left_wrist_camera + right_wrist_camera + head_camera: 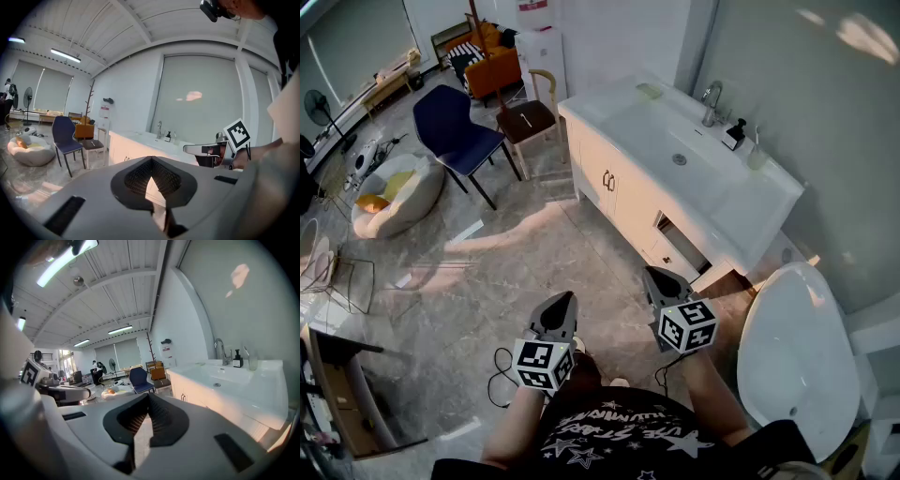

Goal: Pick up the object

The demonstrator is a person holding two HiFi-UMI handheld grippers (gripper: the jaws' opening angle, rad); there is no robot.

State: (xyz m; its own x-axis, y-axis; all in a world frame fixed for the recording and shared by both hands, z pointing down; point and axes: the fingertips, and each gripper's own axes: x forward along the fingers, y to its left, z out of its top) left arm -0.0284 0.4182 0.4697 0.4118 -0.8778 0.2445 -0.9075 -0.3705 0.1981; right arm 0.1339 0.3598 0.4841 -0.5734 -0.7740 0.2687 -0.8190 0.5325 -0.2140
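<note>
I stand on a marble floor facing a white vanity (619, 183) with a sink basin (675, 150). On its counter by the faucet (711, 103) are a dark soap dispenser (734, 133) (238, 358), a clear cup (757, 155) and a pale green item (649, 91). My left gripper (561, 298) (151, 159) and right gripper (654, 274) (149, 394) hover side by side in the air, well short of the vanity. Both point toward it. Their jaws meet at the tips with nothing between them. Which object the task means I cannot tell.
A white oval fixture (792, 356) stands at my right. A blue chair (455, 131), a wooden chair (530, 117) and a pale beanbag (398, 192) stand left of the vanity. A black cable (497, 375) lies on the floor by my feet.
</note>
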